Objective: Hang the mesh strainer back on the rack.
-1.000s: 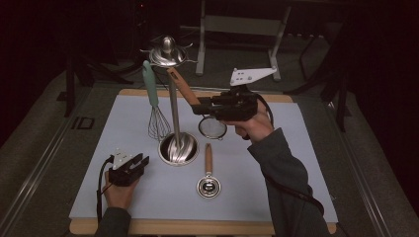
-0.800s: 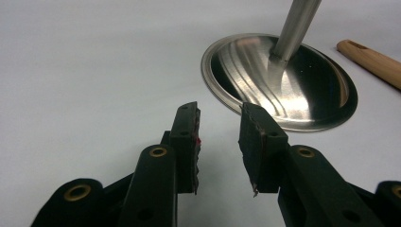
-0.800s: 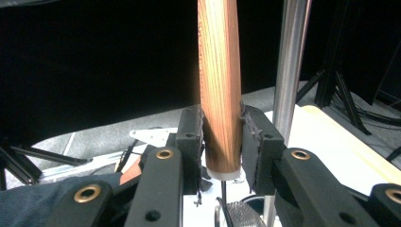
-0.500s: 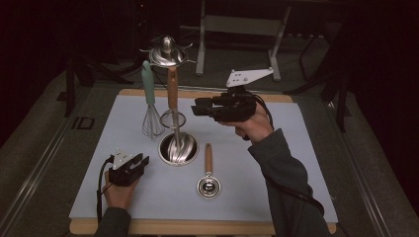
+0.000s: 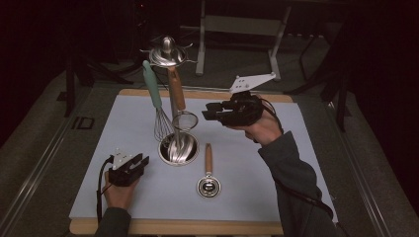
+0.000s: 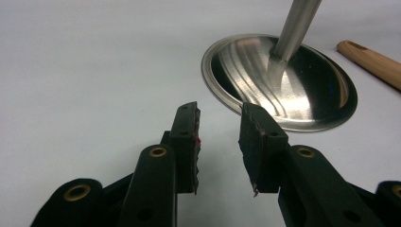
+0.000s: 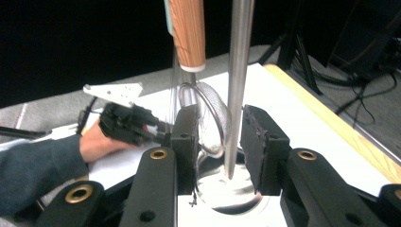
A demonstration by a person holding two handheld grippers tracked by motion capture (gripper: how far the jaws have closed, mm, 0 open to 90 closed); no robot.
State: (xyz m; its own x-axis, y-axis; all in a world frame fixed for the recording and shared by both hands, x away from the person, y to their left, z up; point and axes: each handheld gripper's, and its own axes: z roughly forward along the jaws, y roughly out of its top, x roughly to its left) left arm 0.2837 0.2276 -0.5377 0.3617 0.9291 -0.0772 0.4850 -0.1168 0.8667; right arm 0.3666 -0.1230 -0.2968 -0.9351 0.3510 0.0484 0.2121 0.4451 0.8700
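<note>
We note the strainer (image 5: 185,120) hanging by its wooden handle from the utensil stand (image 5: 174,106), just right of the pole, the whisk (image 5: 159,111) on the pole's left. The right gripper (image 5: 210,111) sits just right of the strainer, jaws spread and just opened further, nothing pinched (pole between them in its own view). The left gripper (image 5: 141,161), jaws apart and empty, rests beside the stand's base. A scoop (image 5: 208,182) lies right of the base. We see open mat (image 5: 276,168) beyond it. No readable writing.
</note>
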